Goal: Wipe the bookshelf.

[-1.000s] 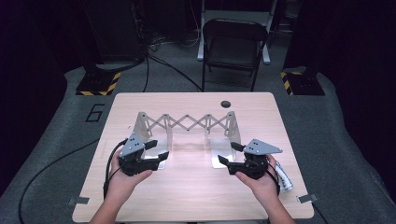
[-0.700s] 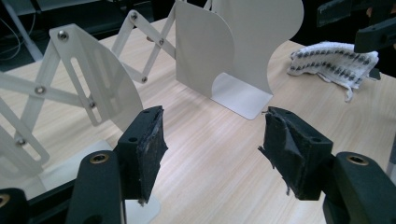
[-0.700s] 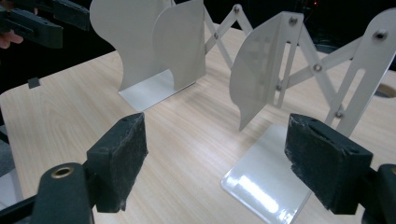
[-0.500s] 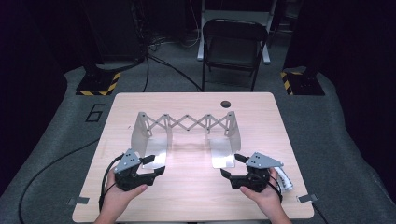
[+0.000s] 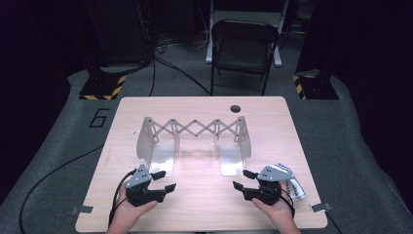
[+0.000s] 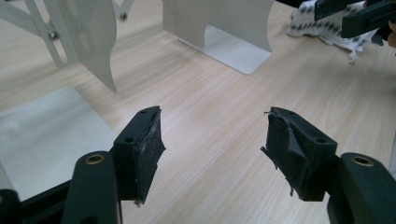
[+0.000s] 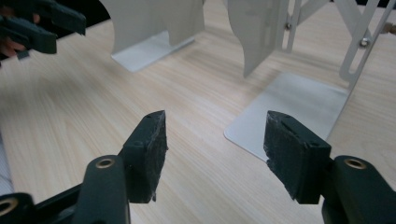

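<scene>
A white metal extending rack [image 5: 195, 129] stands mid-table, two upright end plates joined by a scissor lattice. My left gripper [image 5: 160, 181] rests low over the table in front of the rack's left foot plate [image 5: 163, 165]. Its jaws are open and have just been opening slightly, with bare wood between them [image 6: 212, 135]. My right gripper [image 5: 242, 179] is low in front of the right foot plate [image 5: 230, 165]. Its jaws have just been closing a little but are still open with nothing between them [image 7: 215, 135]. Both grippers point inward, toward each other.
A white spotted cloth [image 5: 291, 184] lies beside the right hand, also in the left gripper view [image 6: 322, 28]. The wooden table [image 5: 204, 204] has a dark cable hole [image 5: 236, 108] at the back. A folding chair [image 5: 246, 44] stands behind the table.
Both hands have come down and back toward the near edge of the table, away from the rack's foot plates. The right gripper's jaws have narrowed a little.
</scene>
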`<action>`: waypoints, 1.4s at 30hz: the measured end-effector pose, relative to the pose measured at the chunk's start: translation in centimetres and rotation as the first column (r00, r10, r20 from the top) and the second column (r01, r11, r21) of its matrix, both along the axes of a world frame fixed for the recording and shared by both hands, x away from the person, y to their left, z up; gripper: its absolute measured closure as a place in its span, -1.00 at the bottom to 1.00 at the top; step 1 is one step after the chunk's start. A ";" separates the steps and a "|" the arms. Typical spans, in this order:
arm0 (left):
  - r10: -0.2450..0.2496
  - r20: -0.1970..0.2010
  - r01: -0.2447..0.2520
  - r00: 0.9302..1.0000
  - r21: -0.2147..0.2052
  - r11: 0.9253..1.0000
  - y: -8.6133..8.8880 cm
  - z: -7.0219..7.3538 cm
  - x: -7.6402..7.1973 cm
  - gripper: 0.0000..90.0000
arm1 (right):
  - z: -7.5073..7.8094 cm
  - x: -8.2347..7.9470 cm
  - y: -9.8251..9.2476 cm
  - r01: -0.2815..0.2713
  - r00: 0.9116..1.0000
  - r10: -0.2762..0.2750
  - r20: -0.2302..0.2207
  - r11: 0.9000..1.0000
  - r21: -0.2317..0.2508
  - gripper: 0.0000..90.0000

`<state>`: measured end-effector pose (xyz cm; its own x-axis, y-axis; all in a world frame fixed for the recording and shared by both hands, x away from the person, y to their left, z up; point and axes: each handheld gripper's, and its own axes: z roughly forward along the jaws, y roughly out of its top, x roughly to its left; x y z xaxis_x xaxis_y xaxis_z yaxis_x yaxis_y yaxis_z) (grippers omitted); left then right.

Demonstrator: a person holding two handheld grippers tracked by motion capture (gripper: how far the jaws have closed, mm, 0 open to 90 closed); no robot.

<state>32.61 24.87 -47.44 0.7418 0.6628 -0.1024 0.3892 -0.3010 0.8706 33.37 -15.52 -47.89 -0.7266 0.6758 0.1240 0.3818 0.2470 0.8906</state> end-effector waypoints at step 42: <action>0.060 -0.058 -0.049 0.997 0.177 0.983 -0.9 -2.9 2.5 -0.21 | -3.7 0.6 1.1 0.119 0.988 -0.136 -0.077 0.974 -0.195 -0.16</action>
